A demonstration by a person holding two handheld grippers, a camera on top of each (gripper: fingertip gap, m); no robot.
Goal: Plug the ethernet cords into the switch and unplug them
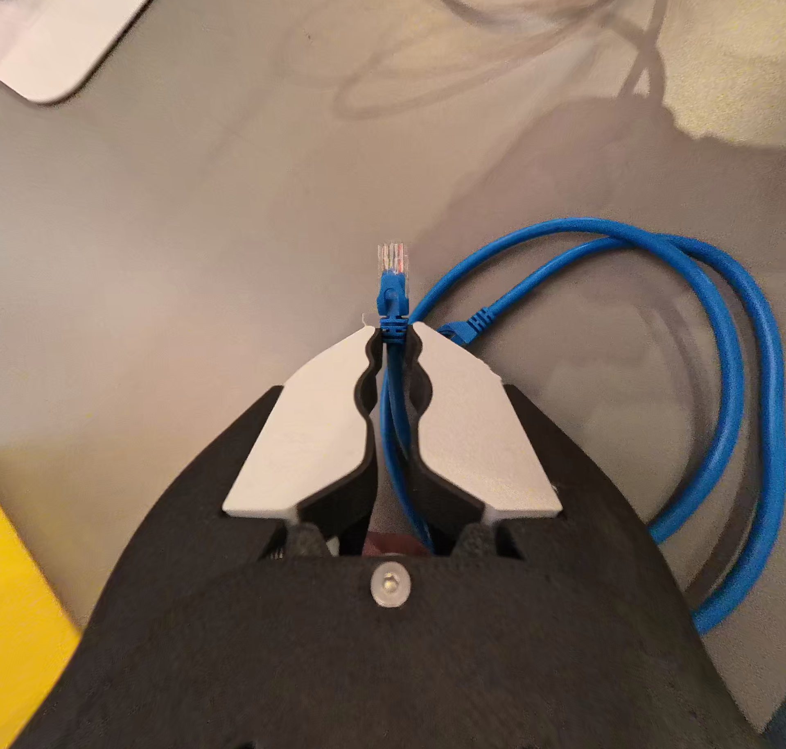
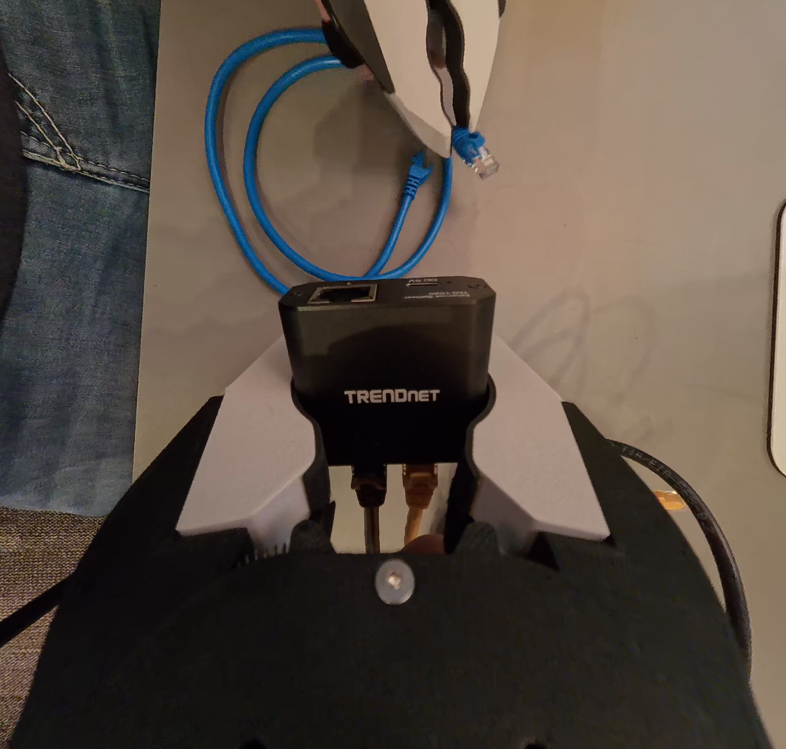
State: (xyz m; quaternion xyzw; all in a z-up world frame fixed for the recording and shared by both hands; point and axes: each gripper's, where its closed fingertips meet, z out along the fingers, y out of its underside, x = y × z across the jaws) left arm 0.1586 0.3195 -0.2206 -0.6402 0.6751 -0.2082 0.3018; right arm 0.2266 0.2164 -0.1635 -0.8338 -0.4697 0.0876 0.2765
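Note:
My left gripper is shut on a blue ethernet cord just behind its clear plug, which sticks out ahead of the fingertips above the grey table. The cord loops to the right; its other plug lies beside the right finger. My right gripper is shut on a black switch, whose empty port faces forward. A black cord and a yellow cord are plugged into its near side. The left gripper holds the blue plug beyond the switch.
A white flat device lies at the far left of the table; its edge shows in the right wrist view. A yellow object is at the near left. A person's denim clothing borders the table's edge. A black cable trails right. My hands' fingertips stand some 15 cm from each other.

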